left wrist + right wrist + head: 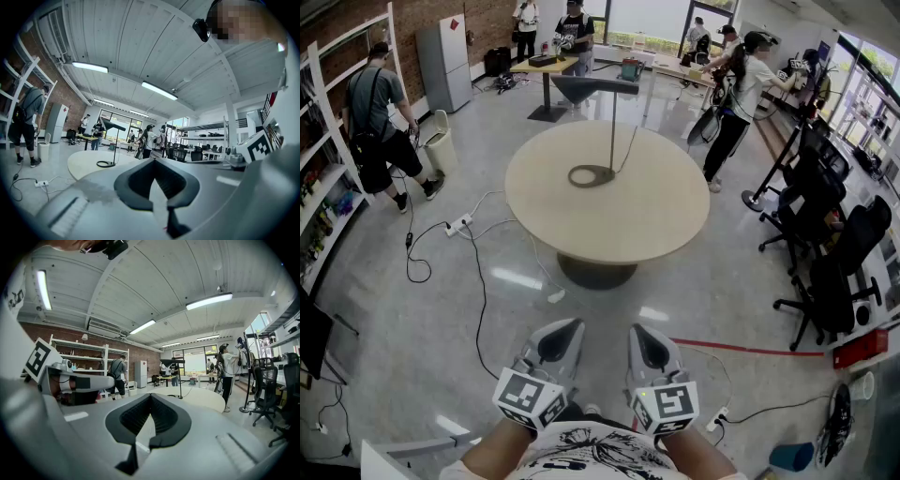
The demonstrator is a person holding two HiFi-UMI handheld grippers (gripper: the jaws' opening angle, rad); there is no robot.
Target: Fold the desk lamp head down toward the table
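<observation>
A black desk lamp (612, 122) stands on the round beige table (656, 216), with a ring base (592, 175), a thin upright pole and a flat head (586, 87) held level at the top. Both grippers are low and close to my body, well short of the table. The left gripper (572, 324) and the right gripper (635, 329) are side by side, jaws closed with nothing between them. In the left gripper view the lamp (113, 140) is far ahead of the left gripper (153, 159). In the right gripper view the lamp (178, 376) is small and far beyond the right gripper (150, 394).
A power strip (457, 225) and cables trail over the floor left of the table. Black office chairs (830, 272) stand at the right, near a red floor line (750, 350). Several people stand at the left and back. A bin (441, 142) and shelves are at the left.
</observation>
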